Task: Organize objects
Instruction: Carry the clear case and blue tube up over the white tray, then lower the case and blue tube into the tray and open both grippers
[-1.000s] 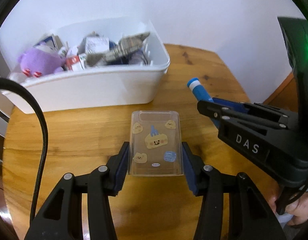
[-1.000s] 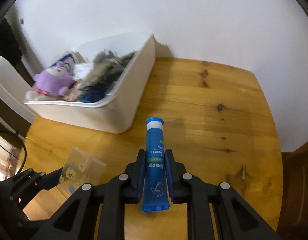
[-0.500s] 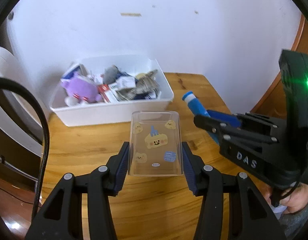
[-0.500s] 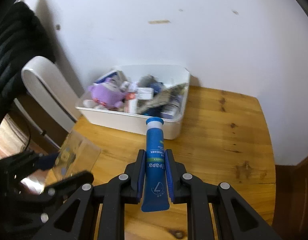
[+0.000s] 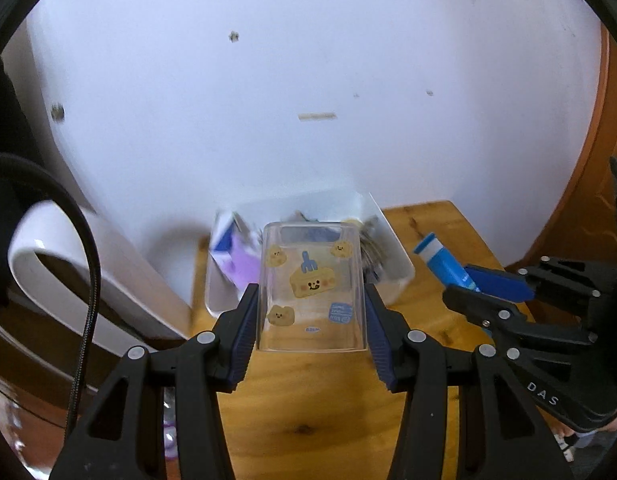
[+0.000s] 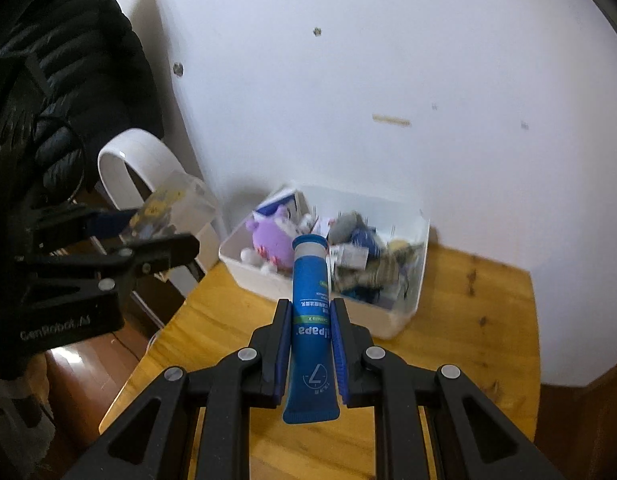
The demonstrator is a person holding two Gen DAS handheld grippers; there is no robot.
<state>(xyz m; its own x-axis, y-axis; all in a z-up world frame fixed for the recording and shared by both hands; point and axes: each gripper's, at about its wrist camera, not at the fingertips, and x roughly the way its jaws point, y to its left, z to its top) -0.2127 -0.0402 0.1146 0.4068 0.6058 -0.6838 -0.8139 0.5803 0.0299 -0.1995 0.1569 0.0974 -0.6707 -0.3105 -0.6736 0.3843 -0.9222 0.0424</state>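
Carrying both finds toward the white bin (image 6: 408,312) — left gripper (image 5: 311,312) clamping the clear phone case (image 5: 311,288), right gripper (image 6: 311,336) pinching the blue tube (image 6: 310,320). Keeping both grips firm, lining up above the clutter before letting go — one at a time.

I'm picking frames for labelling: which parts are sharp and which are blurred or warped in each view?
Left wrist view: left gripper and clear phone case sharp; white bin smeared; wall edges bowed by fisheye. Right wrist view: right gripper and blue tube crisp; bin contents slightly blurred.
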